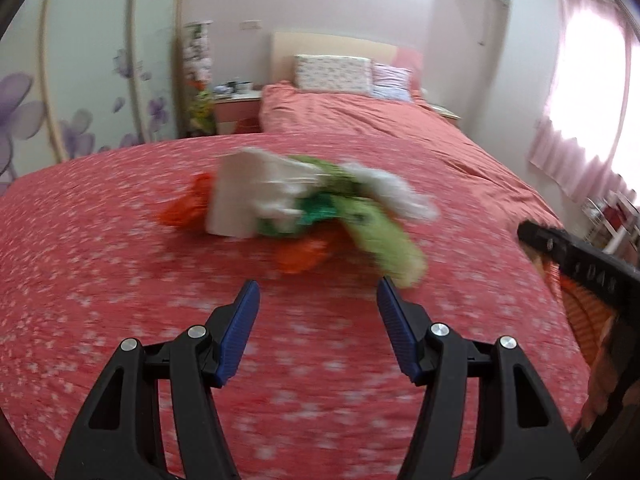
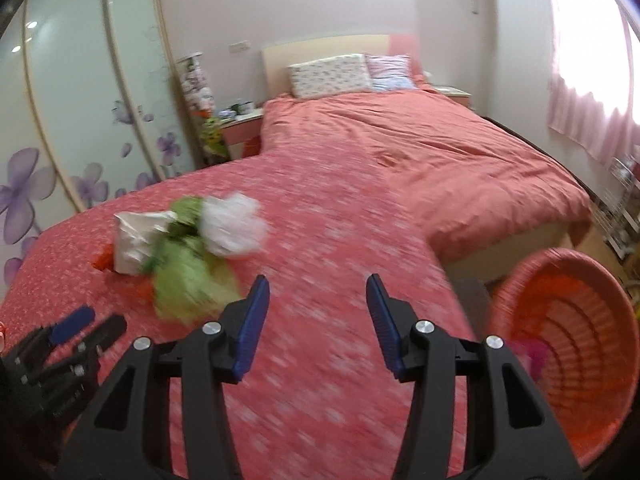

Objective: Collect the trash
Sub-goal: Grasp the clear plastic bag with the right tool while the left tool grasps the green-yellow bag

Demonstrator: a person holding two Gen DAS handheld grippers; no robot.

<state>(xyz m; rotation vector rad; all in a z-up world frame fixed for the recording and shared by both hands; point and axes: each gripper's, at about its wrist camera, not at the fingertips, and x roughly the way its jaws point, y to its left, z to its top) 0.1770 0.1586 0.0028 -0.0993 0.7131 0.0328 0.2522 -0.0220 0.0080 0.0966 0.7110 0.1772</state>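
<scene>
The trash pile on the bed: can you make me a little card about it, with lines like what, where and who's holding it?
what: trash pile of white, green and orange scraps
where: on the red bedspread
held by: nobody
left gripper: open, empty, pointing at the pile
right gripper: open, empty
basket: orange, beside the bed, something pink inside

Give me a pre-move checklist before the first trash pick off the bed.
1. Left claw open, holding nothing: ok.
2. Right claw open, holding nothing: ok.
3. Trash pile on the bed, ahead of left claw, unobstructed: ok.
4. Basket by the bed's right edge, mouth facing the right claw: ok.
5. Room in basket: something pink inside, mostly free: ok.
6. Which pile items are separable: cannot tell, frames blurred.
</scene>
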